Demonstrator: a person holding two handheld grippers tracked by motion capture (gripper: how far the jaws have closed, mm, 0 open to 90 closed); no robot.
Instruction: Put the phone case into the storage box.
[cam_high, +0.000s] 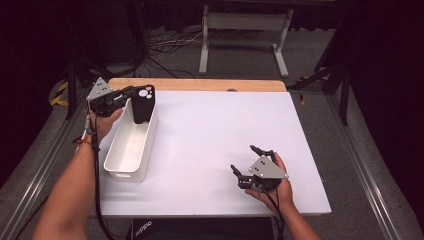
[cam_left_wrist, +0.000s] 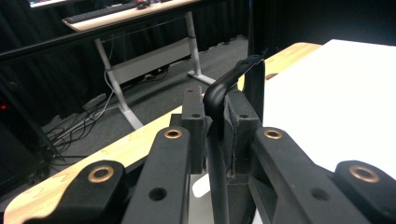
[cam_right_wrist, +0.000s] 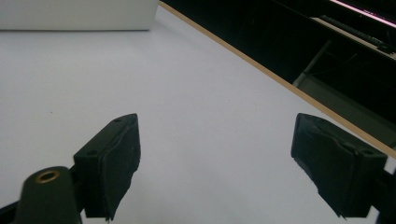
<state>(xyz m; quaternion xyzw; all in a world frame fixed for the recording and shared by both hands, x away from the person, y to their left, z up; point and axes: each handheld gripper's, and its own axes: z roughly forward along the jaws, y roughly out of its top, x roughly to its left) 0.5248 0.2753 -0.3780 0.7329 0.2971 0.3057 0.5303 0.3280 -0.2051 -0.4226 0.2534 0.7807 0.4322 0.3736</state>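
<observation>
Left gripper (cam_high: 134, 96): at about 10 o'clock on the table in the high view, held in the person's left hand (cam_high: 102, 122) over the far end of the bin; its jaws are pressed shut on the edge of the phone case.
Phone case (cam_high: 143, 103): black, with round camera cut-outs near its top; it stands upright, its lower end down inside the far end of the bin. In the left gripper view its thin curved edge (cam_left_wrist: 224, 86) is pinched between the two pads.
Bin (cam_high: 131, 145): white, long and narrow, open on top, lying at 9 o'clock on the table with its long side running from near to far.
Right gripper (cam_high: 248, 161): at about 5 o'clock, low over the table in the person's right hand (cam_high: 280, 182), pointing toward 10 o'clock; its jaws stand wide apart with nothing between them, and bare table shows between the pads (cam_right_wrist: 112, 163) in the right gripper view.
Table (cam_high: 220, 140): white top, with a wooden strip along the far edge at 12 o'clock.
Gap: the two grippers are well apart.
</observation>
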